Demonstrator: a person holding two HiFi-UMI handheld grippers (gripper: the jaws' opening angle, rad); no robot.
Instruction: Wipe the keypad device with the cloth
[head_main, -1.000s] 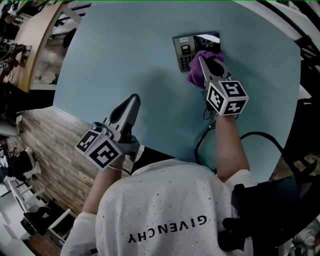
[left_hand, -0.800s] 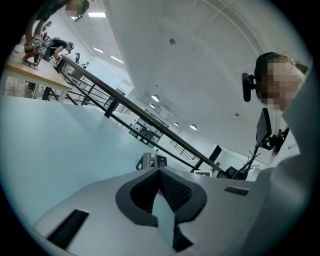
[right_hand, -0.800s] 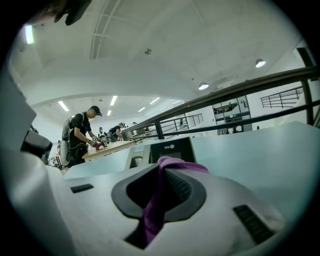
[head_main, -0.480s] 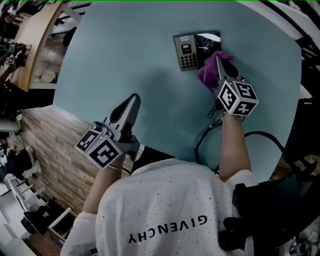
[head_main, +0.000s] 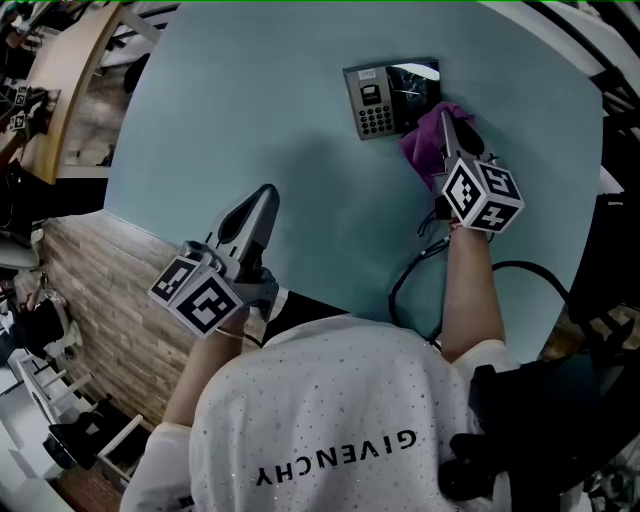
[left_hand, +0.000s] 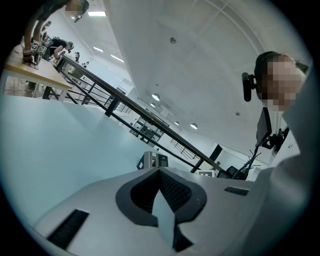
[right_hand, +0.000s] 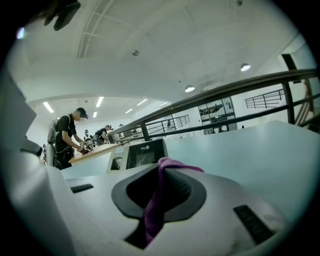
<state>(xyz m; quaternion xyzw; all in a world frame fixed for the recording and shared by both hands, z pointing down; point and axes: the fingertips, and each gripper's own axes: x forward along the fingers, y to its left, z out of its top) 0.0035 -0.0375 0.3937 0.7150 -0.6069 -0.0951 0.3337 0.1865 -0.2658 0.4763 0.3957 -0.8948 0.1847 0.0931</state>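
Observation:
The keypad device (head_main: 372, 100), a grey panel with a small screen, number keys and a glossy dark part on its right, sits on the pale blue surface (head_main: 250, 120). A purple cloth (head_main: 424, 138) is bunched against the device's lower right corner. My right gripper (head_main: 447, 122) is shut on the cloth and points toward the device. In the right gripper view the cloth (right_hand: 159, 197) hangs out between the jaws, with the device (right_hand: 145, 152) just ahead. My left gripper (head_main: 264, 197) is shut on nothing, well back to the lower left of the device (left_hand: 151, 160).
A black cable (head_main: 408, 276) loops on the surface below my right hand. A wood-pattern strip (head_main: 95, 290) borders the surface at left. People (right_hand: 65, 137) work at a wooden table in the distance, and a dark railing (right_hand: 215, 95) runs behind the surface.
My right gripper has slid the cloth to the right, off the keypad's lower edge to the device's right side. The left gripper has stayed still.

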